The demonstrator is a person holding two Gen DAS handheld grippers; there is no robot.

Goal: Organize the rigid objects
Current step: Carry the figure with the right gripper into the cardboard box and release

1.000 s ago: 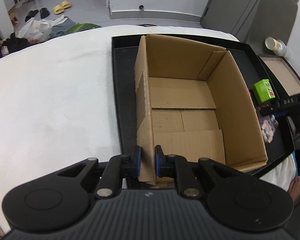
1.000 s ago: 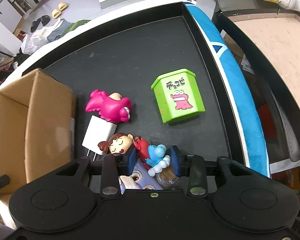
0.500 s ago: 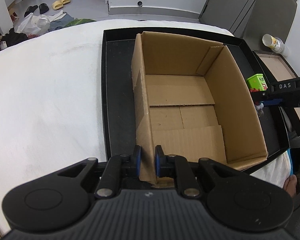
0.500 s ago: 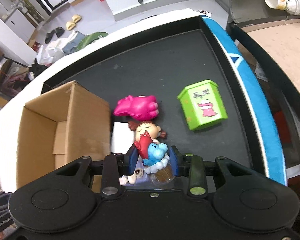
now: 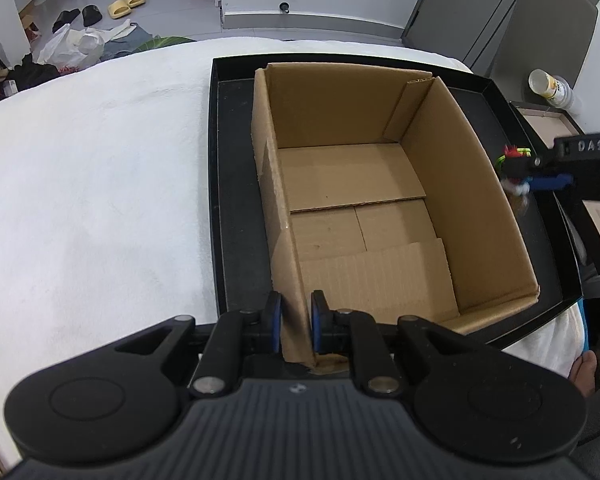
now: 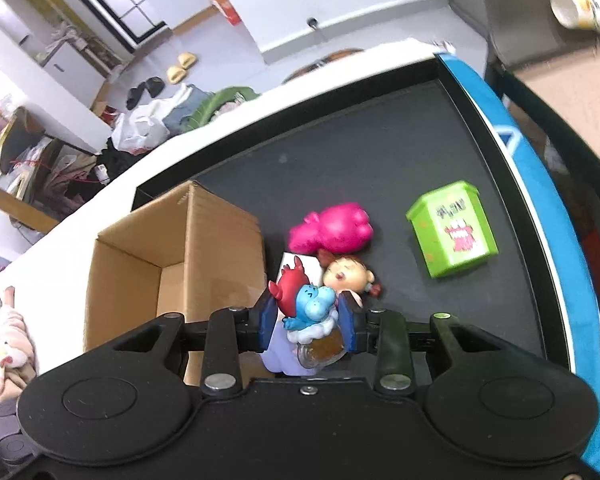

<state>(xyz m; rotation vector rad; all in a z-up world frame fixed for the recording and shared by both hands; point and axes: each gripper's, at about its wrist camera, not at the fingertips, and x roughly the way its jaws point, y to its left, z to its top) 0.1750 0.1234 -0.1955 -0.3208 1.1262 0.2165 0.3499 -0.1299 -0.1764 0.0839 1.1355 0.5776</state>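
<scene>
An open, empty cardboard box (image 5: pixel 364 208) stands in a black tray (image 5: pixel 236 184). My left gripper (image 5: pixel 292 322) is shut on the box's near left wall. My right gripper (image 6: pixel 306 320) is shut on a red and blue figurine (image 6: pixel 306 300) and holds it above the tray, just right of the box (image 6: pixel 172 264). It also shows in the left wrist view (image 5: pixel 540 178), beyond the box's right wall. On the tray lie a pink toy (image 6: pixel 332 230), a doll head (image 6: pixel 346 276), a green box (image 6: pixel 452 238) and a white block (image 6: pixel 296 260).
The tray sits on a white cloth-covered surface (image 5: pixel 92 184). A blue band (image 6: pixel 556 216) runs along the tray's right rim. A paper cup (image 6: pixel 584 4) lies on a side surface at right. A purple toy (image 6: pixel 278 354) lies under my right gripper.
My right gripper has risen with the figurine, lifting it off the tray and moving left toward the box. My left gripper keeps its hold on the box wall.
</scene>
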